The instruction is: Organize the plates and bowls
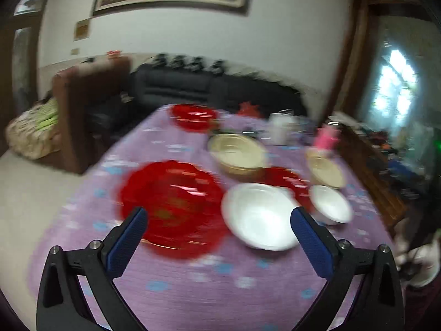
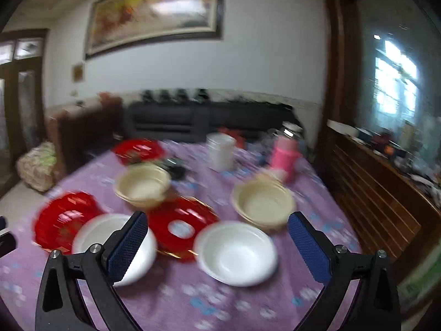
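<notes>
Tablecloth (image 2: 176,300): purple, flowered.
Plates: red plate (image 1: 171,204), centre plate (image 2: 180,227).
Bowls: white bowl (image 1: 259,216), cream bowl (image 2: 263,204).
Clutter: pink cup (image 2: 284,151).
Left gripper (image 1: 219,218): fingers spread, empty.
Right gripper (image 2: 217,223): fingers spread, empty.

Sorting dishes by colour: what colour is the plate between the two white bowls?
Red plate, clearest in the right wrist view.

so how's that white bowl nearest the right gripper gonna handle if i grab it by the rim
The white bowl looks rigid and glossy, so probably slippery between the jaws. Its walls look shallow and flared, so a rim pinch may tilt it. It sits empty on the purple tablecloth, so it is likely light, and a push might drag the cloth.
</notes>
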{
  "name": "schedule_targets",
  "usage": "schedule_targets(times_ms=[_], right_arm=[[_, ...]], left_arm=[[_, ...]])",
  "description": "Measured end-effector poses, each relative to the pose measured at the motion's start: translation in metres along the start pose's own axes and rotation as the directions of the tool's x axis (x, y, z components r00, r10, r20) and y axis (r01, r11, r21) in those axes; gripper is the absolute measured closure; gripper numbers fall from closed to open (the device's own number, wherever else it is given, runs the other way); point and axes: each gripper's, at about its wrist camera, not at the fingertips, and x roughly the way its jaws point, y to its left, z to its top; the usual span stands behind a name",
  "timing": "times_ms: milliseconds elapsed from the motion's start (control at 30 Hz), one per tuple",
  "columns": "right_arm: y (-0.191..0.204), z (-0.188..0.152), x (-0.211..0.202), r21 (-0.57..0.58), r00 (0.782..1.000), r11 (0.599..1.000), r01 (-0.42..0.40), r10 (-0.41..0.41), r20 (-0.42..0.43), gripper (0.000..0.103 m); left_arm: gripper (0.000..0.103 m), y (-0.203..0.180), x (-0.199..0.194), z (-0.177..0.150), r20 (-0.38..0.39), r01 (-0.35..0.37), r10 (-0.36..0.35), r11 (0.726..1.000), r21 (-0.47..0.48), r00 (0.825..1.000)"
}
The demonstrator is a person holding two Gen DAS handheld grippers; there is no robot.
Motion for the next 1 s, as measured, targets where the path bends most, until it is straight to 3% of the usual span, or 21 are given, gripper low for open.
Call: schedule_targets(times_ms=[67,167,267,333,400,500,633,767,800,867,933,967,1000], right_arm=[[0.023,0.023,0.012,-0.019,0.997,0.997,-0.076,0.076,-0.016,0.001],[0.071,0.046,0.046,-0.052,0.971,0.973,-0.225,0.219,-0.098,0.0],[0.126,0.039,0.106,-0.071,0.918,0.941,-0.332,0.304,-0.256,0.0],[0.16,0.022,0.141,-0.079,0.877,0.926,-0.368,0.318,-0.36,0.009],[0.173,0.01,0.166,-0.075,0.848,0.92,-0.385,0.321,-0.421,0.02],[0.193,-0.004,0.197,-0.068,0.813,0.923,-0.378,0.296,-0.501,0.022],[0.2,-0.023,0.224,-0.048,0.771,0.922,-0.385,0.292,-0.566,0.022],[0.206,-0.034,0.244,-0.034,0.739,0.927,-0.374,0.275,-0.614,0.022],[0.208,-0.037,0.249,-0.03,0.729,0.927,-0.374,0.274,-0.627,0.025],[0.213,-0.042,0.255,-0.035,0.716,0.929,-0.369,0.26,-0.648,0.034],[0.218,-0.046,0.259,-0.04,0.702,0.927,-0.373,0.254,-0.665,0.056],[0.221,-0.049,0.26,-0.044,0.697,0.926,-0.374,0.25,-0.672,0.063],[0.224,-0.05,0.26,-0.061,0.707,0.93,-0.363,0.232,-0.668,0.066]], left_arm=[[0.0,0.029,0.006,0.026,-0.037,-0.081,0.081,0.997,-0.005,0.996],[0.0,0.07,0.009,0.04,-0.019,-0.059,0.058,0.996,-0.074,0.998],[0.0,0.113,0.032,0.037,-0.089,-0.049,0.032,0.981,-0.19,0.996],[0.003,0.132,0.047,0.024,-0.129,-0.014,-0.021,0.964,-0.264,0.991],[0.014,0.143,0.059,0.014,-0.164,0.011,-0.062,0.955,-0.295,0.985],[0.034,0.154,0.086,0.001,-0.236,0.009,-0.095,0.939,-0.343,0.967],[0.036,0.165,0.124,-0.008,-0.268,0.023,-0.146,0.91,-0.413,0.952],[0.036,0.161,0.147,-0.009,-0.291,0.027,-0.161,0.91,-0.415,0.943],[0.037,0.16,0.152,-0.009,-0.299,0.023,-0.159,0.911,-0.412,0.941],[0.052,0.156,0.165,-0.012,-0.332,0.019,-0.169,0.911,-0.411,0.928],[0.071,0.154,0.174,-0.016,-0.368,-0.004,-0.16,0.913,-0.407,0.916],[0.074,0.155,0.177,-0.017,-0.375,-0.015,-0.151,0.914,-0.406,0.915],[0.079,0.156,0.179,-0.017,-0.378,-0.026,-0.14,0.915,-0.403,0.915]])
